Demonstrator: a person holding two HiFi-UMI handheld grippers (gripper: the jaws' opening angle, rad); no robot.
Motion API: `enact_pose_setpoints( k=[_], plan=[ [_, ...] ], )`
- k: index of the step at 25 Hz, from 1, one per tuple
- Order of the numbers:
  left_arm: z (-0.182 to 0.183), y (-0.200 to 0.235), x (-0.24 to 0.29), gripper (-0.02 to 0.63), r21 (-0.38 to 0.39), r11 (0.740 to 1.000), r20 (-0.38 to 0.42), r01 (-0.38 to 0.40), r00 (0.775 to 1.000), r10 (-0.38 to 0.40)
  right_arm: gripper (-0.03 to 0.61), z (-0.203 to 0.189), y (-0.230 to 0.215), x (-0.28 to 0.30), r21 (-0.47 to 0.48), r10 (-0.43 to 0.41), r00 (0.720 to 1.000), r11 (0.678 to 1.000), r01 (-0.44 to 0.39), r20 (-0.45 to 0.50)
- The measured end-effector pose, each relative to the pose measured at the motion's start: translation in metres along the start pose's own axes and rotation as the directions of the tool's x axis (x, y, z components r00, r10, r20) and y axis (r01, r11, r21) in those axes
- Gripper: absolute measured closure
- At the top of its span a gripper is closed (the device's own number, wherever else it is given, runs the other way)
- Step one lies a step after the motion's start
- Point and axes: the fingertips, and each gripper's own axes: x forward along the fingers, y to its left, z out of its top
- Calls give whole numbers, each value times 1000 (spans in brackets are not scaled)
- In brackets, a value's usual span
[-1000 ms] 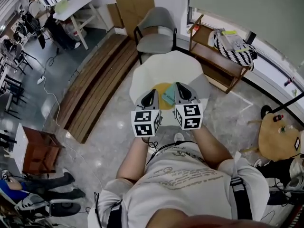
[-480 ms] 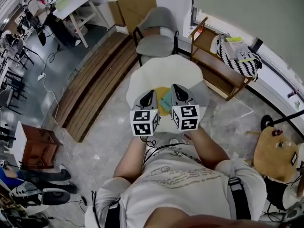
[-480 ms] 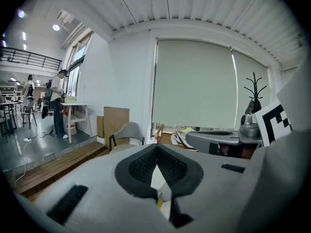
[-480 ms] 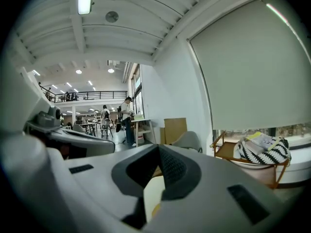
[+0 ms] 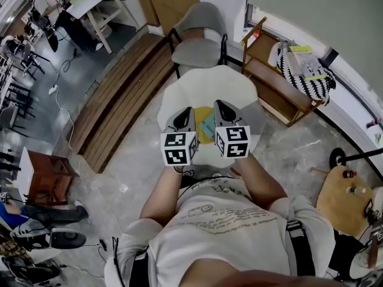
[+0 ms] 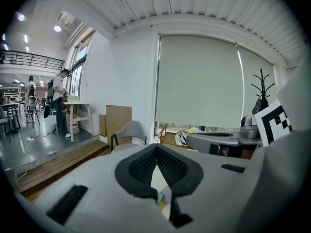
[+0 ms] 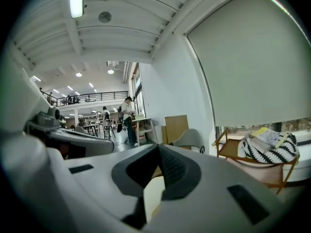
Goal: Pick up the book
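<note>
A teal book (image 5: 208, 124) lies on a yellow round mat (image 5: 202, 113) near the front edge of a white round table (image 5: 209, 85). A sliver of the teal book (image 6: 160, 201) shows below the jaws in the left gripper view. My left gripper (image 5: 185, 111) hovers over the table's near left edge, just left of the book, with its jaws closed together and nothing between them. My right gripper (image 5: 220, 105) is held just right of the book, also shut and holding nothing. Both point forward across the table, their tips meeting in the left gripper (image 6: 156, 147) view and the right gripper (image 7: 158, 146) view.
A grey chair (image 5: 200, 37) stands behind the table. A wooden shelf (image 5: 281, 97) with a striped bag (image 5: 305, 70) is at the right. Wooden planks (image 5: 119, 100) lie on the floor at the left. A round wooden stool (image 5: 344, 193) stands at the far right.
Both grippers have moved forward toward the table and a little down, and now flank the book more closely. Their jaws have stayed closed.
</note>
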Motion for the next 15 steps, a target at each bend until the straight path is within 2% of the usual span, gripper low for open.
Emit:
enact_pose_setpoints(
  k=[9,15],
  plan=[
    [7,2,37,595,24,998,-3,57,998,-57,552,1,-18,24,-5,-37,999,999,37,-8],
    [8,29,61,595,32,994,-22,104,994,-103,552,2,-13,56,-6,-73,997,997,73,-13]
  ],
)
